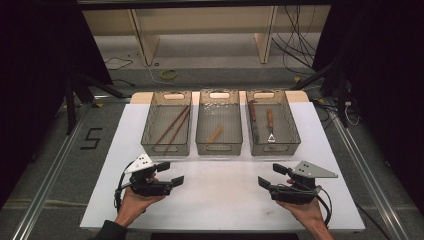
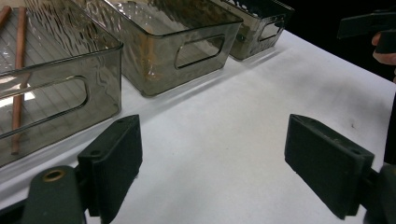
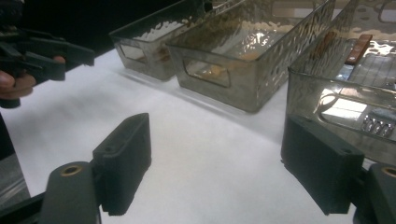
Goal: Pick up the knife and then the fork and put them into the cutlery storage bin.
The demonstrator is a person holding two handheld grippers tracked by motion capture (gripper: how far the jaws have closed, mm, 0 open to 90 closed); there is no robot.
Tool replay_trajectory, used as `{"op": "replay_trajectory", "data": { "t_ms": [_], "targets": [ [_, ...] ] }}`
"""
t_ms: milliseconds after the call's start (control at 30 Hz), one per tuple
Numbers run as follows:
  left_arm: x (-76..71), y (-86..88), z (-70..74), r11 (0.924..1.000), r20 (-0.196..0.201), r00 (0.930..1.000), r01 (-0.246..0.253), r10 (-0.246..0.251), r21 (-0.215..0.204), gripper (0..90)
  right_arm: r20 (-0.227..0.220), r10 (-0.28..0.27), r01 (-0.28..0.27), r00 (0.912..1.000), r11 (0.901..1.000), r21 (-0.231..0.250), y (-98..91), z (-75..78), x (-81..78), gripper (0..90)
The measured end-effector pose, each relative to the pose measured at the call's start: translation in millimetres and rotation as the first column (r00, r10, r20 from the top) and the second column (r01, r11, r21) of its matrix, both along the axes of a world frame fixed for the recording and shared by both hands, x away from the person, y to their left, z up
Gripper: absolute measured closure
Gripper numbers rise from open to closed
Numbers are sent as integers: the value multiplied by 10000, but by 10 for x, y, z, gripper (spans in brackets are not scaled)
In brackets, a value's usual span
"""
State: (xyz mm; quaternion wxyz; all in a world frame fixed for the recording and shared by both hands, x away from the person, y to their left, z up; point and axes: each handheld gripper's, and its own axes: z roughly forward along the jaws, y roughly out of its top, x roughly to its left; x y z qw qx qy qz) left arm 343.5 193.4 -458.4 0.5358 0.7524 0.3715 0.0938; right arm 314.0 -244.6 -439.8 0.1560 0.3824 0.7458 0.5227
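L gripper sits low over the white table, near its front-left, jaws spread wide w/ nothing between them; in the left gripper view just bare table shows between the pads. R gripper hovers at front-right, jaws also wide apart & empty, pointing in toward the table's middle. Both grippers are well apart from each other, each held in a hand from below. Beyond them, 3 smoky see-through bins stand side by side across the far half of the table. Left bin holds 2 long brown chopsticks lying slantwise. Middle bin has a small wooden piece, too small to tell what it is. Right bin holds wood-handled utensils; a fork's metal tines show through its wall in the right gripper view.
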Motion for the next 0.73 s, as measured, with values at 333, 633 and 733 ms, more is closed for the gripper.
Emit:
{"op": "replay_trajectory", "data": {
  "t_ms": [333, 633, 733],
  "targets": [
    [-2, 13, -4, 10000, 3, 10000, -28, 28, -14, 186, 153, -72, 73, 9999, 10000, -16, -6, 12, -11, 244],
    [4, 21, -8, 10000, -5, 10000, -42, 42, -21, 186, 171, -117, 118, 9998, 9999, -38, -11, 5, -4, 237],
    [5, 24, -8, 10000, 0, 10000, -52, 52, -16, 186, 182, -134, 134, 9997, 9999, -30, -13, 9, -7, 236]
  ]
}}
